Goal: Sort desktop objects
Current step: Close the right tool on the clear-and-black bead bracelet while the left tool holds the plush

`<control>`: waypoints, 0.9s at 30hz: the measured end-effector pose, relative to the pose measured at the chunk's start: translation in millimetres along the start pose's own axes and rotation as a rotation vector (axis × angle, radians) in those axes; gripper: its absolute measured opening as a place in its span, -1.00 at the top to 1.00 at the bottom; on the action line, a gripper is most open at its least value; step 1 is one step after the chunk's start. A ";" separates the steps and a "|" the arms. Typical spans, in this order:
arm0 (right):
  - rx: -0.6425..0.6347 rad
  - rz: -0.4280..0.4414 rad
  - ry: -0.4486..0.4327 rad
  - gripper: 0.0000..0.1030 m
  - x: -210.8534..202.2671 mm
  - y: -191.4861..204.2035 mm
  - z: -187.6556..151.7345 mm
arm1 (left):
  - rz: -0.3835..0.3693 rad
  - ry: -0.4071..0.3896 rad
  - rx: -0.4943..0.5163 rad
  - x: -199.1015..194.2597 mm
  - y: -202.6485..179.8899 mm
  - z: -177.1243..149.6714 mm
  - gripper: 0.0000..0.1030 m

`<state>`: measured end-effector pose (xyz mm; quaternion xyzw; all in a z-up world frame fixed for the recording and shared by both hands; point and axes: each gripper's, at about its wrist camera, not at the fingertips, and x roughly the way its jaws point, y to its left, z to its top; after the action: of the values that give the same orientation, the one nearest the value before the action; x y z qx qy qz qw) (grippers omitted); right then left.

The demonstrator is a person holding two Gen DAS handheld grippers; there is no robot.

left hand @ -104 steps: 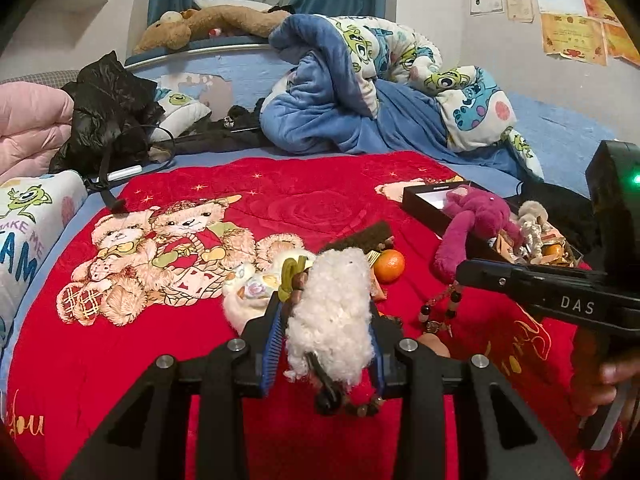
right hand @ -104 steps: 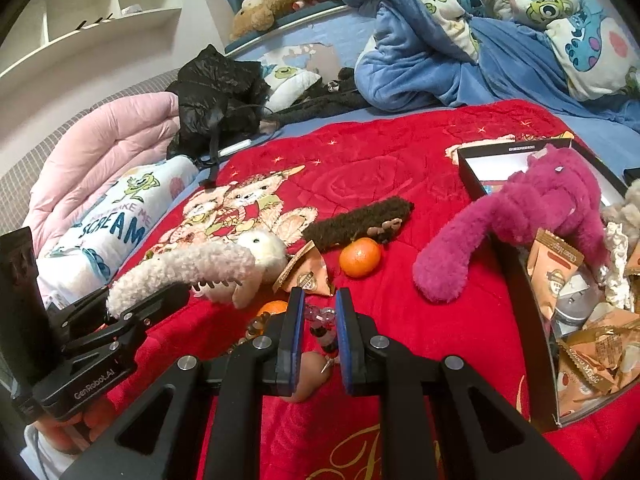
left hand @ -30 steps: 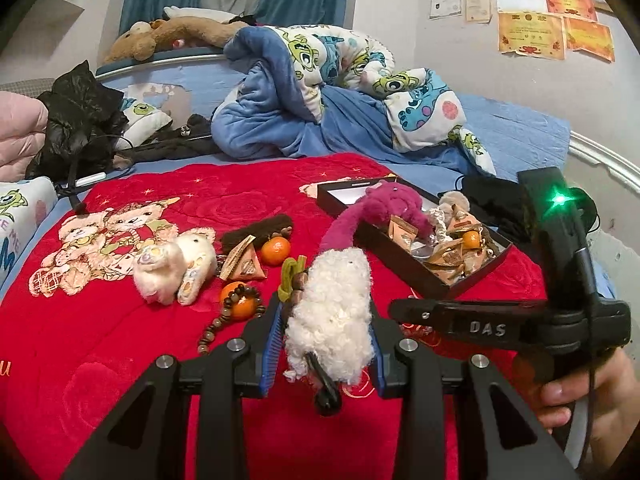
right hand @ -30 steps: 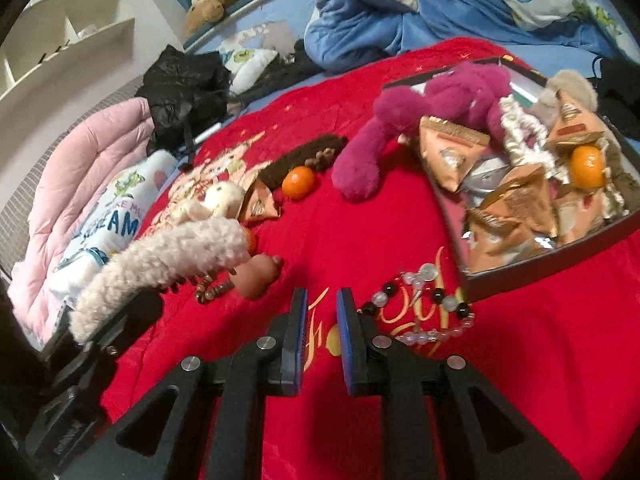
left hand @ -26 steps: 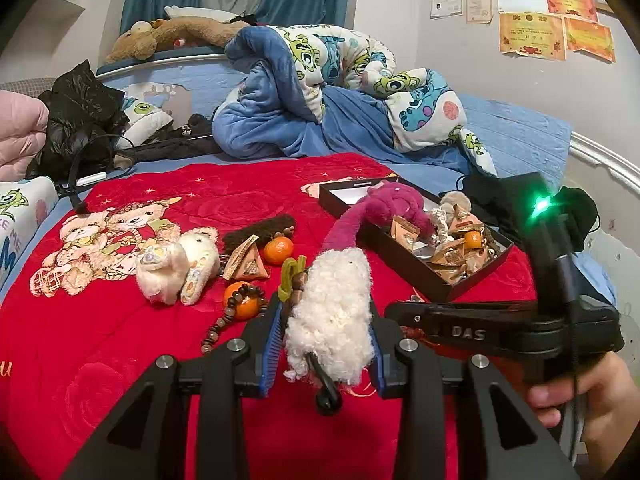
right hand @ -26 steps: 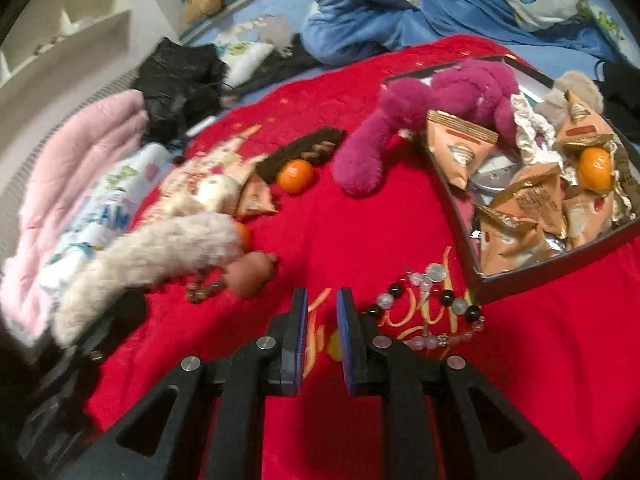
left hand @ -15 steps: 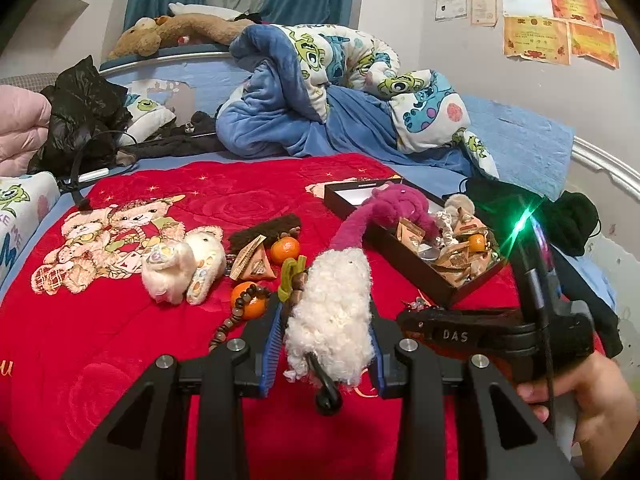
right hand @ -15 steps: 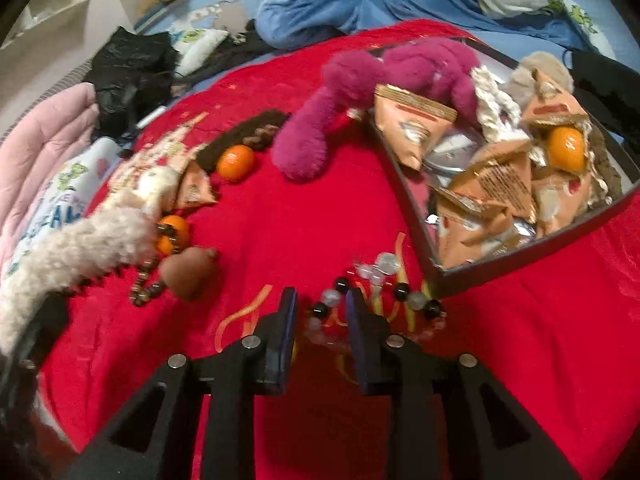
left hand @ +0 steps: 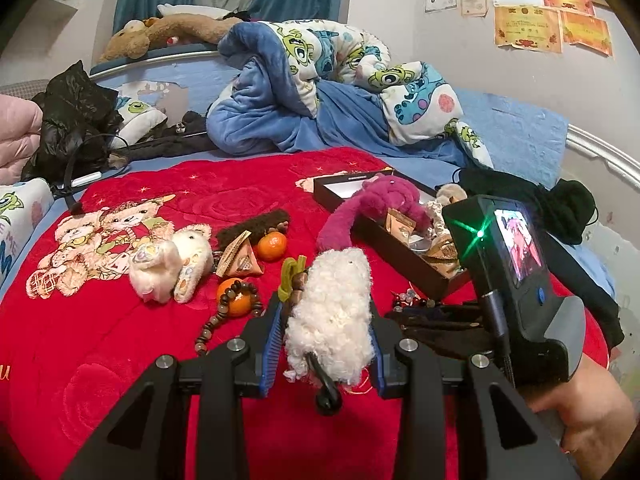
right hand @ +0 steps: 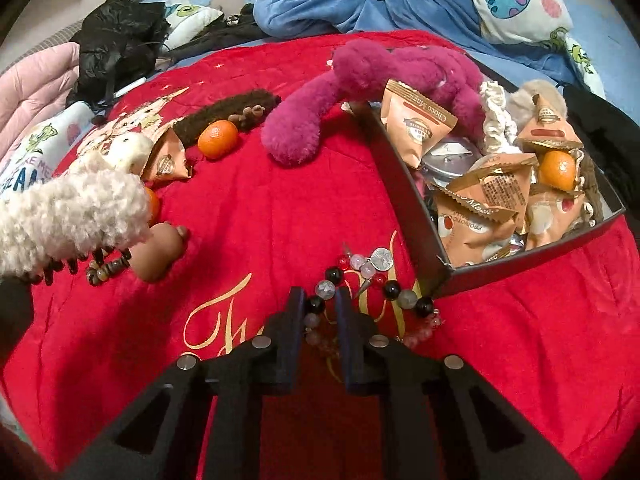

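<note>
My left gripper (left hand: 326, 316) is shut on a fluffy white plush strap (left hand: 332, 312) and holds it above the red blanket; the strap also shows in the right wrist view (right hand: 68, 216). My right gripper (right hand: 318, 304) is low over the blanket, its jaws slightly apart around a beaded bracelet (right hand: 372, 280) lying beside the black box (right hand: 404, 176). The box holds snack packets (right hand: 492, 192), an orange (right hand: 558, 170) and part of a magenta plush (right hand: 360, 88).
On the blanket lie an orange (left hand: 272, 246), a snack packet (left hand: 240, 262), a cream plush bear (left hand: 172, 264), a second orange with wooden beads (left hand: 236, 300), a brown fuzzy strap (left hand: 252, 228) and a brown lump (right hand: 158, 254). Rumpled bedding lies behind.
My right gripper has moved forward and down to the beaded bracelet and its jaws have opened around it. My left gripper still holds the white strap and has drifted slightly.
</note>
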<state>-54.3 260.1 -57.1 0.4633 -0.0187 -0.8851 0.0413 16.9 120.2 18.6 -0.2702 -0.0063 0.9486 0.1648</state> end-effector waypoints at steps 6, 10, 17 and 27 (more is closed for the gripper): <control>0.013 0.041 -0.021 0.80 -2.3 0.1 3.0 | 0.000 0.006 -0.006 3.0 0.9 0.0 0.29; 0.001 0.028 -0.073 0.80 -11.3 3.8 6.7 | 0.000 0.002 -0.007 3.0 1.3 0.1 0.29; 0.002 0.028 -0.159 0.80 -34.5 6.4 9.5 | -0.003 -0.008 -0.011 3.6 -0.8 1.2 0.29; 0.033 0.033 -0.268 0.80 -67.5 -11.7 9.8 | -0.037 -0.034 -0.041 4.6 -22.4 11.9 0.29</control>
<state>-24.6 277.7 2.9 0.3409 -0.0460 -0.9379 0.0452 14.0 143.7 28.6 -0.2571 -0.0337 0.9495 0.1765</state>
